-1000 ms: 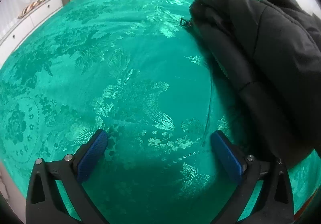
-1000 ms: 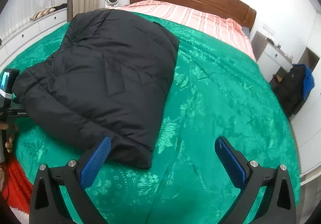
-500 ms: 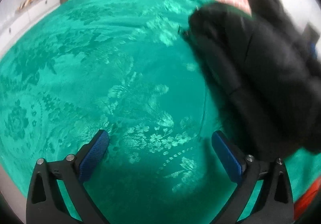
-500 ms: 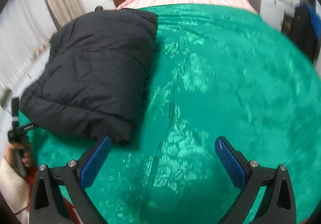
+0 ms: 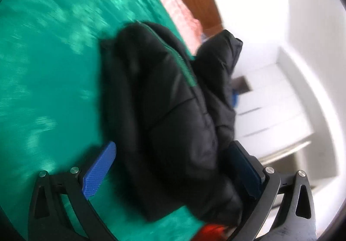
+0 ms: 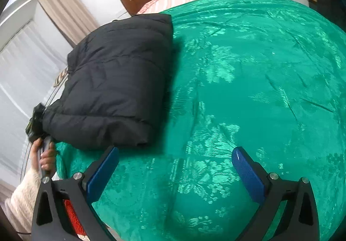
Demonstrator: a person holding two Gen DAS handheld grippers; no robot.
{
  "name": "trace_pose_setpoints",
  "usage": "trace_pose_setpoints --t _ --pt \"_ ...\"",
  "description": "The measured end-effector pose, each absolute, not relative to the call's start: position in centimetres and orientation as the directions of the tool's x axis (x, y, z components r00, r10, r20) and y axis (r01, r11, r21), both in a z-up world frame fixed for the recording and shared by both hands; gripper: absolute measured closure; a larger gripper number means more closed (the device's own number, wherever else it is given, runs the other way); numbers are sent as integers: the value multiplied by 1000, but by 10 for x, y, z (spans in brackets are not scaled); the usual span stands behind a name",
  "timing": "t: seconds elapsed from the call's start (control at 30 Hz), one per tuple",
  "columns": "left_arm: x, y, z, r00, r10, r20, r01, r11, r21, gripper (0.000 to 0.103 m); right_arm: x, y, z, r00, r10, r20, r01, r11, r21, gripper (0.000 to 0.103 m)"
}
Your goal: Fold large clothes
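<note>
Two claws are wide apart: the left gripper [image 5: 173, 167] has the near edge of the black puffy coat [image 6: 116, 81] between its fingers on the bed's left, the right gripper [image 6: 175, 167] holds nothing, so squeezing looks next.

The left gripper [image 5: 175, 167], earlier over bare green bedspread [image 5: 54, 68] with the black jacket [image 5: 168, 111] at three o'clock, now straddles the jacket's near edge. In the right wrist view the jacket [image 6: 114, 81] shifts toward ten o'clock.
</note>
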State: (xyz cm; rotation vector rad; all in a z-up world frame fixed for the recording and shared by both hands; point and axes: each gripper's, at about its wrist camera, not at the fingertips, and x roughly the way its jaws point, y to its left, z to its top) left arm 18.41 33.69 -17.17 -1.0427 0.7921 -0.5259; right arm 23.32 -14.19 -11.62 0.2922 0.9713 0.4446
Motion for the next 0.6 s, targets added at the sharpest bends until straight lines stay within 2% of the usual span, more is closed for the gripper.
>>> trace_pose_setpoints --t 0.07,0.13,0.27,0.3,0.47,0.57,0.6 --pt "200 332 -183 606 -721 -336 -9 416 -910 0 236 -143 -117 485 507 -713 -234 860 453 1" --pt "213 325 -193 574 -716 -398 -46 457 -888 0 241 -146 -118 477 548 -687 -228 832 506 1" --pt "226 313 -192 530 -706 -470 -51 527 -849 0 264 -159 -128 452 721 -525 -238 664 709 0" --pt "229 311 -192 518 -709 -478 -51 532 -845 0 276 -159 -135 423 767 -483 -249 611 752 0" --pt "247 306 -189 464 -736 -492 -31 542 -840 0 338 -138 -177 209 889 -408 -262 452 852 0" --pt "263 297 -185 452 -737 -502 -10 559 -829 0 372 -119 -176 141 951 -275 -293 306 906 0" --pt "269 293 -185 449 -738 -503 -3 562 -827 0 391 -107 -178 124 957 -263 -266 287 920 0"
